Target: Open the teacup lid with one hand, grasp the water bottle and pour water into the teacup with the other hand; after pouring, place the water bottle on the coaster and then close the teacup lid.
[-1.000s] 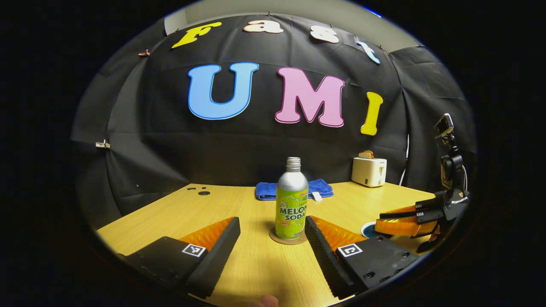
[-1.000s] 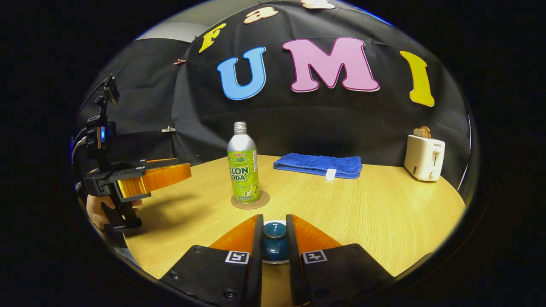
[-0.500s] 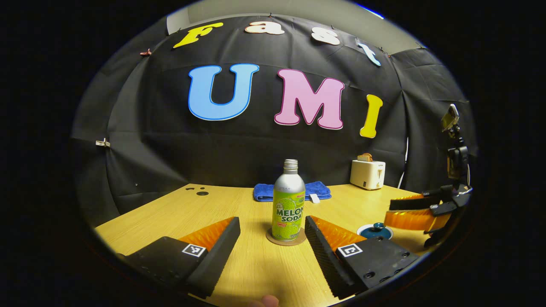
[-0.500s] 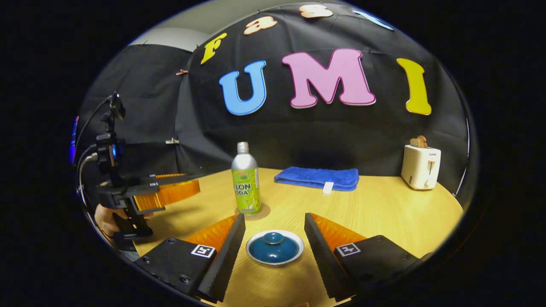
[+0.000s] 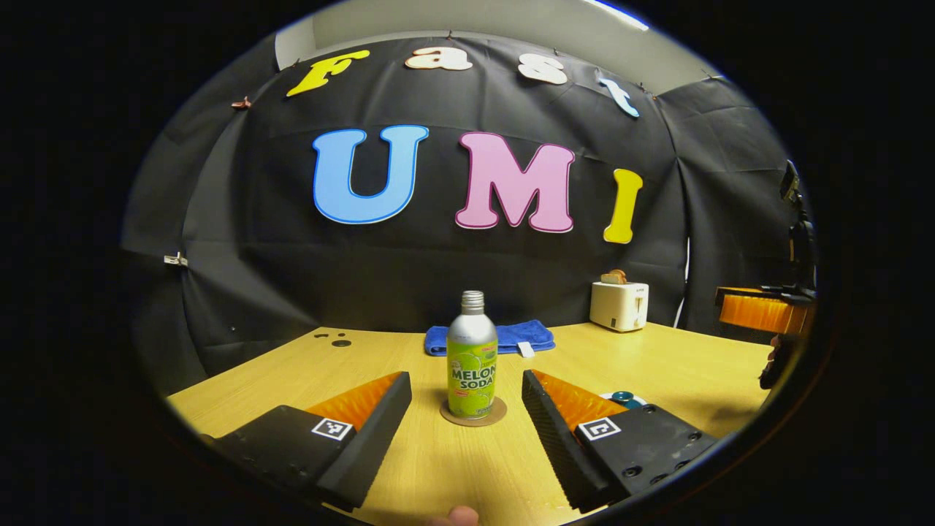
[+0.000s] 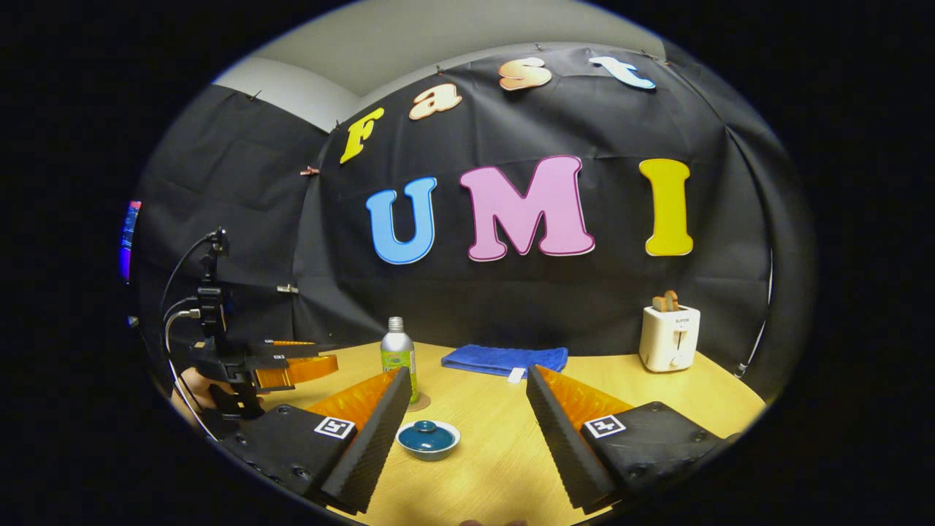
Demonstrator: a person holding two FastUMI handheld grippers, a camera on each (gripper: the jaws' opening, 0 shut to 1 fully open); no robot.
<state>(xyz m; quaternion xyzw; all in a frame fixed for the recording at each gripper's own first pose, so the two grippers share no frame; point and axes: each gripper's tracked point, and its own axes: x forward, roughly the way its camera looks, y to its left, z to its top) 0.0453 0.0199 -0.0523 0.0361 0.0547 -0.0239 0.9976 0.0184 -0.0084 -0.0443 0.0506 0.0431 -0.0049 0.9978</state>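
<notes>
A green and silver water bottle [image 5: 471,358] stands upright on a round brown coaster [image 5: 454,418] in the left gripper view. My left gripper [image 5: 464,376] is open, its fingers spread either side of the bottle and short of it. The teacup [image 6: 428,438], white-rimmed with its teal lid on, sits on the table in the right gripper view. Above and behind it my right gripper [image 6: 467,372] is open and holds nothing. The bottle [image 6: 398,354] stands further back on the left. The left gripper [image 6: 329,354] is at the far left, with a hand [image 6: 191,383] behind it. The right gripper [image 5: 730,303] hangs high at the right edge.
A folded blue towel [image 5: 504,336] [image 6: 504,359] lies at the back of the wooden table. A white toaster [image 5: 619,305] [image 6: 670,337] with bread in it stands back right. Small dark holes [image 5: 340,342] mark the table's far left.
My right gripper opened off the lid's knob, then rose and drew back from the teacup. My left gripper backed away a little from the bottle.
</notes>
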